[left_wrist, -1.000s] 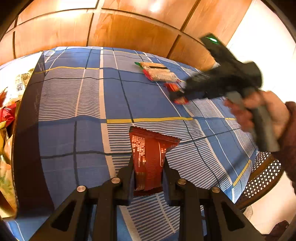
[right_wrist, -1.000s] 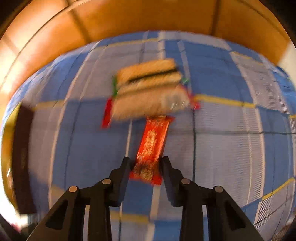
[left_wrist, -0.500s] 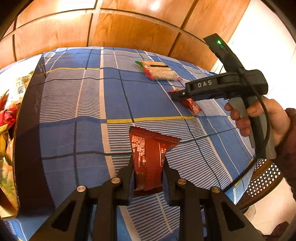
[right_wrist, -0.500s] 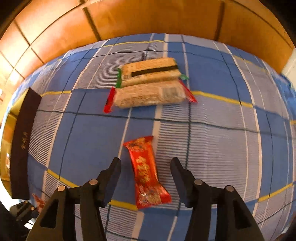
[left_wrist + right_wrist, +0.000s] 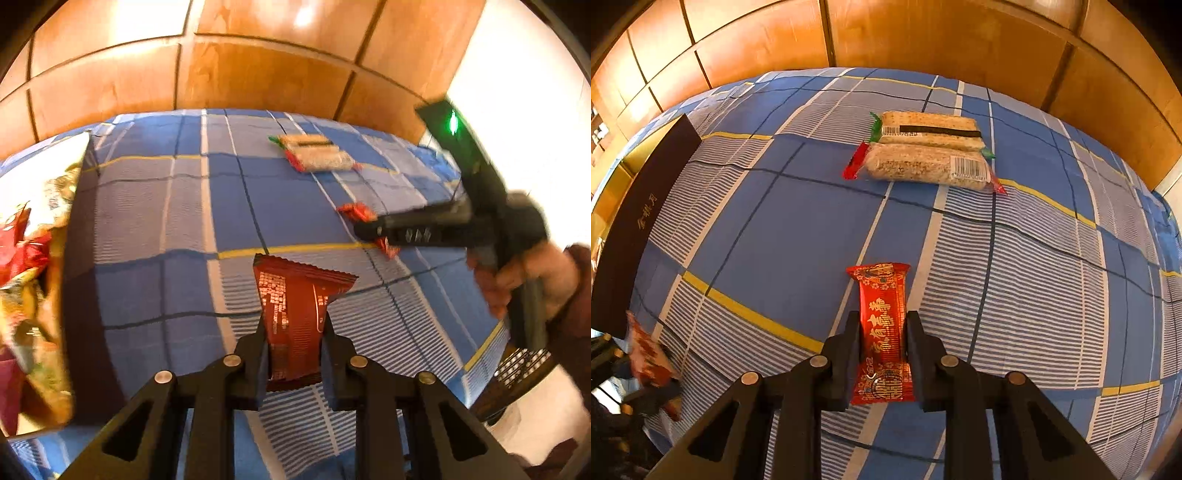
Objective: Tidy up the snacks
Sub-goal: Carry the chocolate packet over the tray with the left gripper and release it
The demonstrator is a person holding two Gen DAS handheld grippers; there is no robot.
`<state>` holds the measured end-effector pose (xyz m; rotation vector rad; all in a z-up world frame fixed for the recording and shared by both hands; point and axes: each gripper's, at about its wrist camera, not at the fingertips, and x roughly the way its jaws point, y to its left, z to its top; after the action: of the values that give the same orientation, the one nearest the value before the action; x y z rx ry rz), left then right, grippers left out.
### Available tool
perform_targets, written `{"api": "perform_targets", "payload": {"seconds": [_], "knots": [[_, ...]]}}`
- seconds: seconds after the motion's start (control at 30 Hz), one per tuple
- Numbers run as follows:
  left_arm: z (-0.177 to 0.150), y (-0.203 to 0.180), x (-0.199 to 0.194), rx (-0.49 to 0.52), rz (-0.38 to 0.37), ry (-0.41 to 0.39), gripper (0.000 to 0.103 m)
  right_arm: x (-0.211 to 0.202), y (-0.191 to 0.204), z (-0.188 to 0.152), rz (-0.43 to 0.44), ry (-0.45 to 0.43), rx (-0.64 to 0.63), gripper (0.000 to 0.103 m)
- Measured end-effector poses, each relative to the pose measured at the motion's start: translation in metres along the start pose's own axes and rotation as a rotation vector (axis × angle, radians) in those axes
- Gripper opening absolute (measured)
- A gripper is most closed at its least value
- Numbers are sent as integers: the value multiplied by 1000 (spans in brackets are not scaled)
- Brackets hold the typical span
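The left gripper [image 5: 293,332] is clamped on a dark red snack packet [image 5: 295,295], gripped at its lower half, its jaws closing; the packet's crimped top edge projects forward above the blue plaid tablecloth [image 5: 155,229].

The right gripper [image 5: 882,332] is closed narrowly on a bright red candy bar wrapper [image 5: 882,325] printed with gold characters, pads pressing both long edges. In the left wrist view this gripper [image 5: 369,229] appears blurred, held by a hand [image 5: 524,277], with the wrapper's red ends showing beyond its tip.

Two wrapped cereal bars [image 5: 927,151] lie side by side and touching, farther back on the cloth, well apart from both grippers.

A dark box [image 5: 639,229] with gold lettering stands at the cloth's left edge. Assorted snack bags [image 5: 29,280] fill it.
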<state>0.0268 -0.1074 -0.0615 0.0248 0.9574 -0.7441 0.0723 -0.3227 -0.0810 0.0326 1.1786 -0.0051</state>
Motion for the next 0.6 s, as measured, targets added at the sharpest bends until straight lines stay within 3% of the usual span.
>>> {"api": "perform_targets", "payload": {"seconds": [0.17, 0.33, 0.6], "knots": [[18, 32, -53, -120, -28, -107, 23, -2, 12, -8, -25, -35, -31, 23], [31, 103, -111, -317, 44, -193, 23, -7, 10, -14, -13, -52, -28, 23], [29, 226, -132, -600, 249, -157, 23, -8, 9, -15, -10, -64, -27, 23]]}}
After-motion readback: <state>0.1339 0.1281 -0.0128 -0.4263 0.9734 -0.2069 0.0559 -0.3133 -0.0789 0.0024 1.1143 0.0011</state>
